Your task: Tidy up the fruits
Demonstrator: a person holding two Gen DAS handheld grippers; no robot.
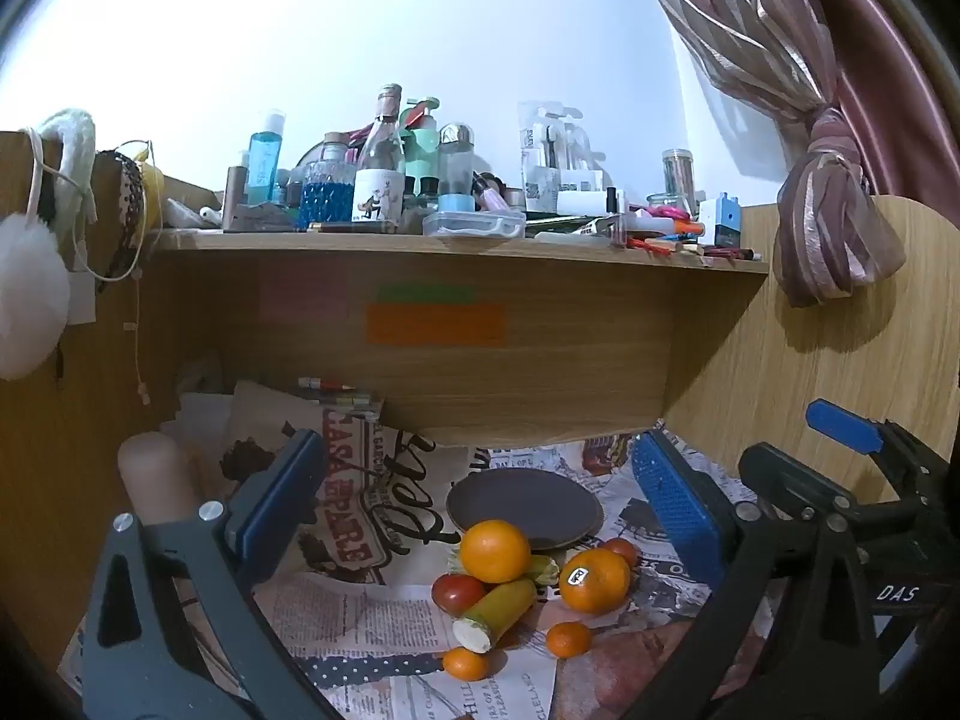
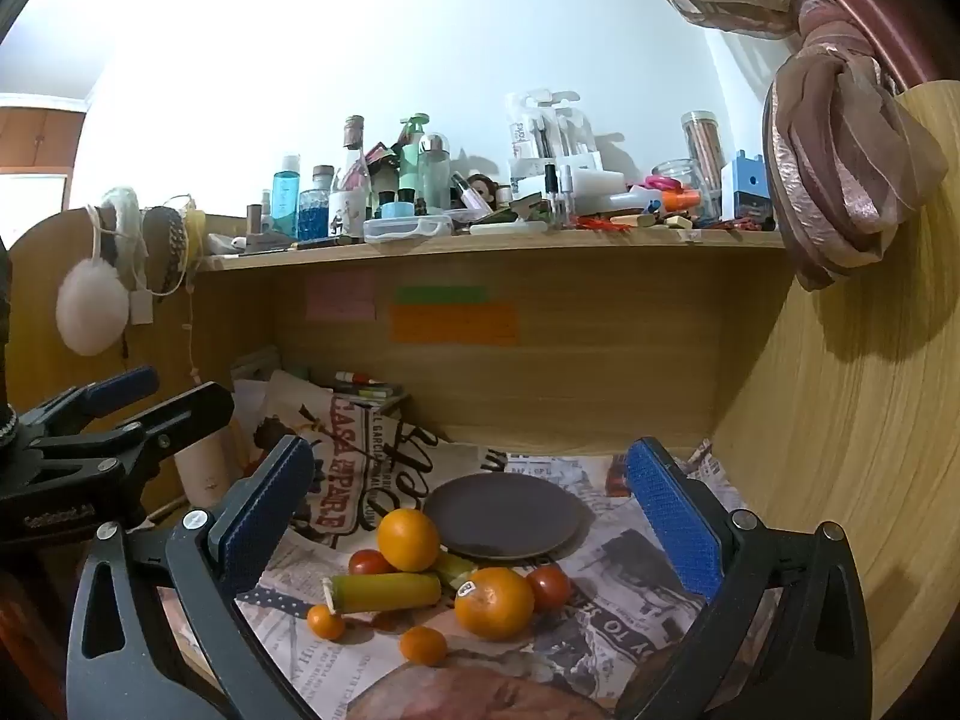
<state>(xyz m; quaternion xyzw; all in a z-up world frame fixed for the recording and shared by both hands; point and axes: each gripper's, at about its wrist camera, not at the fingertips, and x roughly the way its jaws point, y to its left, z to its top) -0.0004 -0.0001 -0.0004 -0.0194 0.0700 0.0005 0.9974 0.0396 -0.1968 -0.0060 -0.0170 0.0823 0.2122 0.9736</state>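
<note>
Clearly nothing is picked up yet: both the left gripper (image 1: 480, 516) and the right gripper (image 2: 474, 516) hover with their blue pads spread wide and nothing between them. The fruit pile lies just ahead of and below both, on the newspaper-print cloth (image 2: 630, 600). The dark plate (image 2: 501, 516) sits directly behind the pile, bare, and looks like the likely destination.

One orange (image 2: 408, 540) perches on top of the heap, touching the plate's near rim; a stickered orange (image 2: 493, 603) sits closer to the right gripper, with a tomato (image 2: 549, 587) against it. A yellow-green stalk-like piece (image 2: 387, 593) lies across the front, and two small tangerines (image 2: 423, 645) rest nearest.

Taking the top orange first seems wise, since pulling lower pieces could send it rolling. Approach from above, centre the pads across its widest part, close gently, lift straight up before carrying it onto the plate.
</note>
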